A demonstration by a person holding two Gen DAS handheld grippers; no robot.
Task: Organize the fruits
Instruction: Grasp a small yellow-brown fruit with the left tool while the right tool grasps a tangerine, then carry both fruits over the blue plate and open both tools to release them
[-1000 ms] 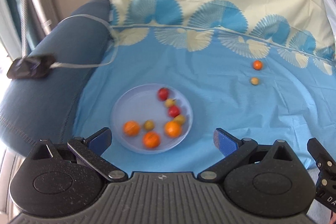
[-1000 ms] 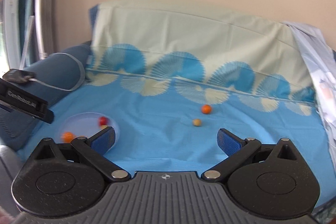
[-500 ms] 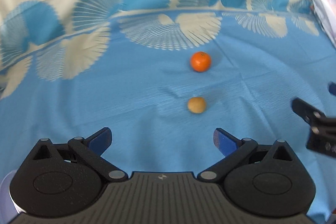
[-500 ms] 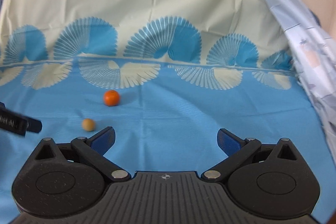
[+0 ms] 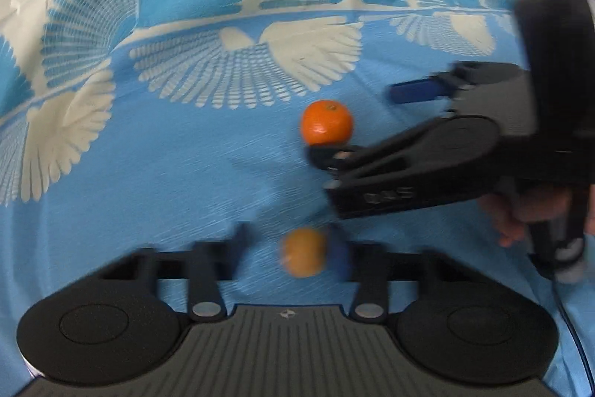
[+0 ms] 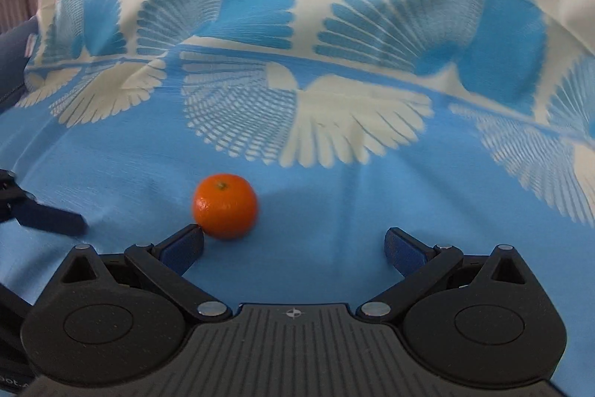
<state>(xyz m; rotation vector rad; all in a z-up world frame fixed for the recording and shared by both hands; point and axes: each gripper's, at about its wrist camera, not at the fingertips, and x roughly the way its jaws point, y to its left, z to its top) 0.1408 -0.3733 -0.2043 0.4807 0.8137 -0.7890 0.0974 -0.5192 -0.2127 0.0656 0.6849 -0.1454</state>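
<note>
left wrist view: left gripper jaws closed on small yellow-orange fruit (blurred). right gripper spread wide, tangerine touching one pad, mid blue cloth. light, round, rolls easily; grip across widest part.

bright orange mandarin, blue cloth — cream fan pattern

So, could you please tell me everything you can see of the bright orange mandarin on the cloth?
The mandarin is small, round and bright orange with glossy, dimpled peel and a greenish stem scar facing up. It sits whole on the blue patterned cloth. The open right gripper approaches it, the tip of one blue finger at its edge; contact is unclear.
</note>
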